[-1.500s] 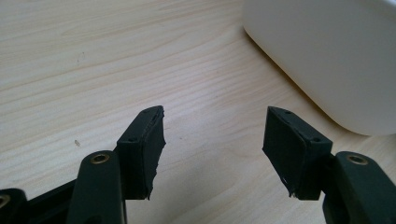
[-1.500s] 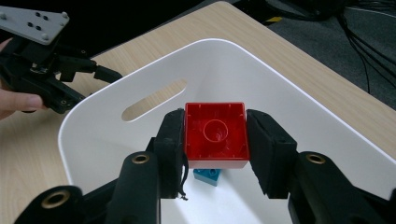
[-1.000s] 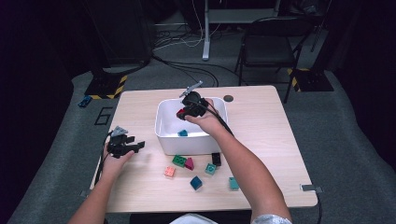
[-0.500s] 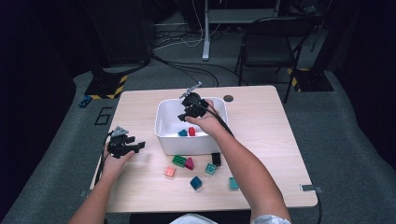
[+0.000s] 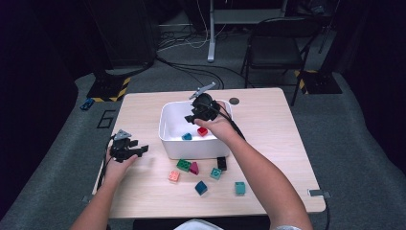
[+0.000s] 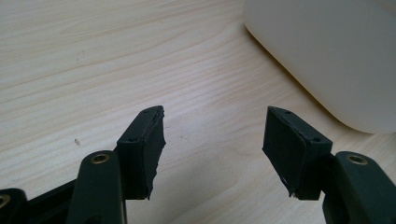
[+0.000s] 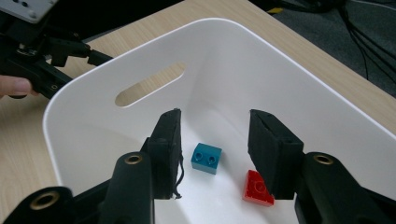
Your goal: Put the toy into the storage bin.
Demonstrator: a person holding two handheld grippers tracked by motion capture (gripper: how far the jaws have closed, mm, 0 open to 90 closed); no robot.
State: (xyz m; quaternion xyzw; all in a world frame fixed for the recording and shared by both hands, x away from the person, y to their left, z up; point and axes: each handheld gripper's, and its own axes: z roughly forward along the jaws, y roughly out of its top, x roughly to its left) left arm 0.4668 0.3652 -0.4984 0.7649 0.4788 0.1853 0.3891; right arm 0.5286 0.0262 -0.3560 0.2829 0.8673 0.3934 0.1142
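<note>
White bin [image 7: 280, 70]: red brick [image 7: 257, 187] below hand-held gripper [image 7: 215, 140].

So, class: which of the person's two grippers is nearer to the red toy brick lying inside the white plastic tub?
Right. The right gripper hangs over the white plastic tub, just above the red toy brick, jaws apart. The left gripper sits outside the tub, over the table to its left.

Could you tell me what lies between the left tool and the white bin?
Only bare wooden table lies between the left tool and the white bin, in the left gripper view.

Left gripper [image 6: 212, 154] fingers spread over bare wooden table [image 6: 93, 60] beside white bin [image 6: 336, 56].
</note>
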